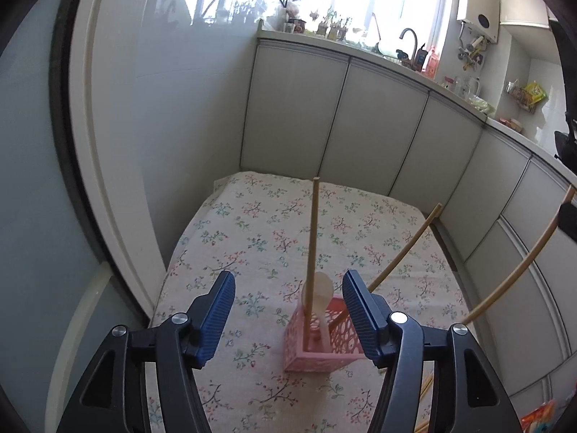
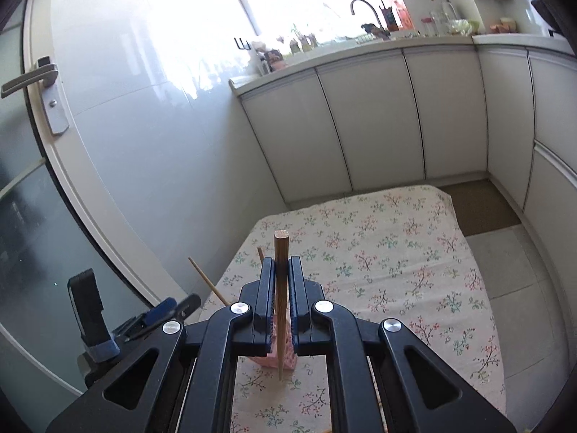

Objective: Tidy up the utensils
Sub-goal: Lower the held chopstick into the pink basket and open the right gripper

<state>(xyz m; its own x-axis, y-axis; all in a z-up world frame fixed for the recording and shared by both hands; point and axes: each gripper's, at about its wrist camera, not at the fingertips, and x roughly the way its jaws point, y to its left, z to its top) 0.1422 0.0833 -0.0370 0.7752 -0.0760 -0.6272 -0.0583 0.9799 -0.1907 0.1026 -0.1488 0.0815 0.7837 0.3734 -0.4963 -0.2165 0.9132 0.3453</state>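
Observation:
A pink lattice holder (image 1: 317,339) stands on the floral tablecloth (image 1: 259,231). It holds an upright wooden chopstick (image 1: 313,238), a leaning chopstick (image 1: 404,252) and a pale wooden spoon (image 1: 321,296). My left gripper (image 1: 288,310) is open and empty just in front of the holder. My right gripper (image 2: 280,288) is shut on a wooden chopstick (image 2: 281,252), held upright above the holder (image 2: 285,355), which is mostly hidden behind the jaws. That chopstick also shows in the left wrist view (image 1: 519,267) at the right. The left gripper (image 2: 166,312) shows at the lower left of the right wrist view.
White cabinets (image 1: 378,119) line the back and right of the table. A counter with a sink tap (image 1: 409,38) and bottles runs above them. A glass door with a handle (image 2: 32,83) is on the left. More chopsticks (image 1: 425,389) lie by the right finger.

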